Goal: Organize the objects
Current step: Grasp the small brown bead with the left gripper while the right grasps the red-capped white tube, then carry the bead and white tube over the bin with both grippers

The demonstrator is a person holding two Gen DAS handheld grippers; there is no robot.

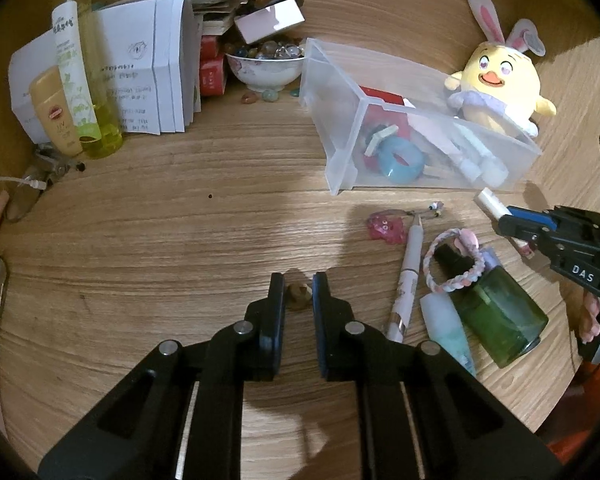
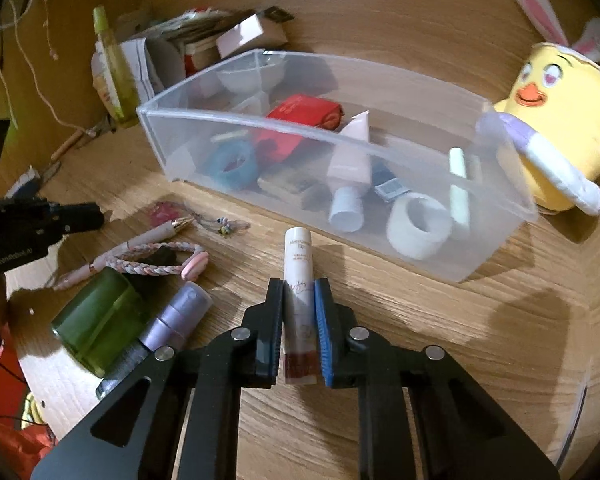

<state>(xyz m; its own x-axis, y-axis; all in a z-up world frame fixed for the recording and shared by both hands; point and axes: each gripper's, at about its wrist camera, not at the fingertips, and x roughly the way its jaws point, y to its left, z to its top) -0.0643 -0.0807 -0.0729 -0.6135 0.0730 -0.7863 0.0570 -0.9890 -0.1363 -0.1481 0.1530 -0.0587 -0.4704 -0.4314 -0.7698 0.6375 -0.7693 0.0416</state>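
— Jaws of the right gripper (image 2: 299, 320) are being pressed onto the lip tube (image 2: 298, 280), its long axis pointing ahead at the clear bin (image 2: 380, 148)?

— Yes; a small brown stone (image 1: 298, 295) is being pinched on the table (image 1: 160, 240) by the left gripper (image 1: 299, 292), farther from the bin.

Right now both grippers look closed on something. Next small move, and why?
Probably lift the right gripper and carry its white lip balm tube over the clear bin, then release. The jaws are shut on the tube, and similar small items already lie in the bin just ahead. The left gripper is pinching a small brown stone; it can follow.
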